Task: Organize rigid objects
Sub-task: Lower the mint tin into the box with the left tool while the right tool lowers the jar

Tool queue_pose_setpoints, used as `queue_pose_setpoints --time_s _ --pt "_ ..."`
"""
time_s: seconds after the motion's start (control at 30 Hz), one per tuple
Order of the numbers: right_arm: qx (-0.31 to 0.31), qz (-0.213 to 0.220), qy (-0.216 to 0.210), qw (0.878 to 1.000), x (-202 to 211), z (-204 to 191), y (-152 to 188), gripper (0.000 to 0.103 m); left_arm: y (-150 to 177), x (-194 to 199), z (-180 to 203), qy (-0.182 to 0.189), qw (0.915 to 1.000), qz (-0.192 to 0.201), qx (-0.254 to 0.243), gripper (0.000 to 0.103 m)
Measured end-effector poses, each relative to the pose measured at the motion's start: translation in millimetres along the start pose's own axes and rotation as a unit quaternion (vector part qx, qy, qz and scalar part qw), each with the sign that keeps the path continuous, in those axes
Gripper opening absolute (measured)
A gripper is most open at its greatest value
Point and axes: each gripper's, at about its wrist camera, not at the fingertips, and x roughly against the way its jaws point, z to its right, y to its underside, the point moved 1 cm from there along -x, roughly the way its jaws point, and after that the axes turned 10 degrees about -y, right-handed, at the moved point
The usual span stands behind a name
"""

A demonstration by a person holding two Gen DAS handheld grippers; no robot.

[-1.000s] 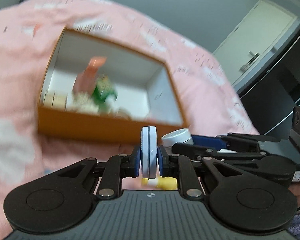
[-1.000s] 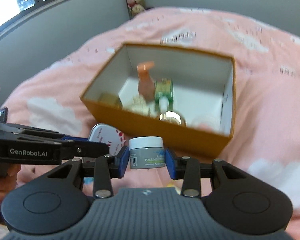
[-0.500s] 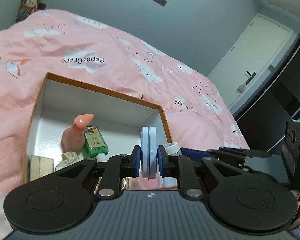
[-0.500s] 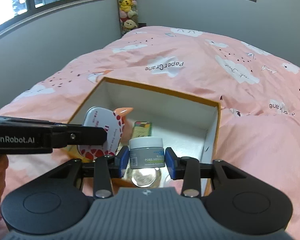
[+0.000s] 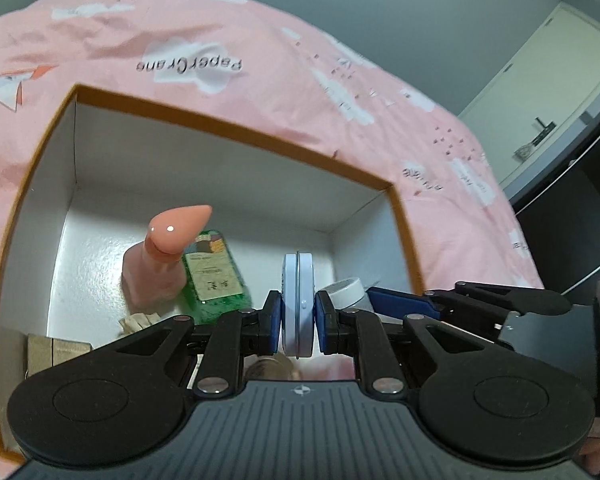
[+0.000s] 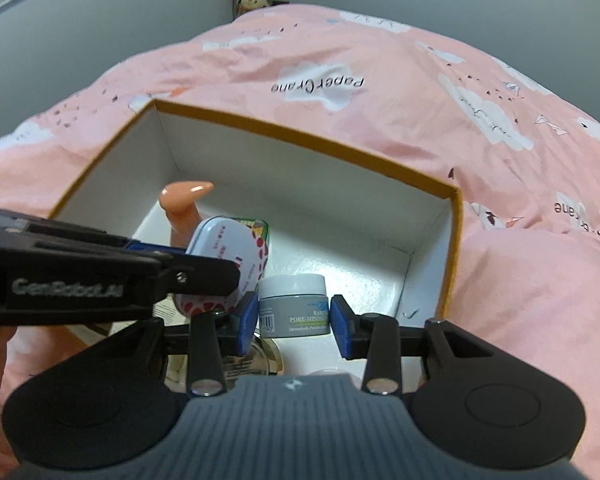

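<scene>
Pink bedding (image 6: 440, 80) with white clouds covers the bed, and on it stands the orange cardboard box (image 5: 236, 126) with white inner walls, open at the top. Inside it, toward the left, a peach pump bottle (image 5: 160, 264) stands upright, a green bottle (image 5: 214, 276) lies just beside it, and a small brown carton (image 5: 56, 350) sits in the near left corner.

The left gripper (image 5: 297, 316) is clenched on a flat white tin (image 5: 298, 304), held on its edge. The right gripper (image 6: 294, 316) grasps a grey cream jar (image 6: 294, 306) by its sides. Both are over the near part of the box, very close to each other.

I think the main risk is a collision: the two tools almost touch, so one can knock the other's load loose. The tin held on its edge can tip over when let go and hit the pump bottle. The jar can land on the round lids that show just below the right gripper.

Compared with one second ago, both grippers have come forward and down: then they were in front of the near wall of the box, now they are above its inside. The grips look unchanged.
</scene>
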Motion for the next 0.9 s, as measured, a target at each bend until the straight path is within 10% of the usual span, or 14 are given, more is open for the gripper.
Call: queue_pose_setpoints --time_s 0.9 --pt "-0.025 -0.080 0.007 0.996 -71.5 23.1 -3.1 0.039 -14.4 -52.8 -19.9 -0.013 0.9971 -0.066 0.034 0.019"
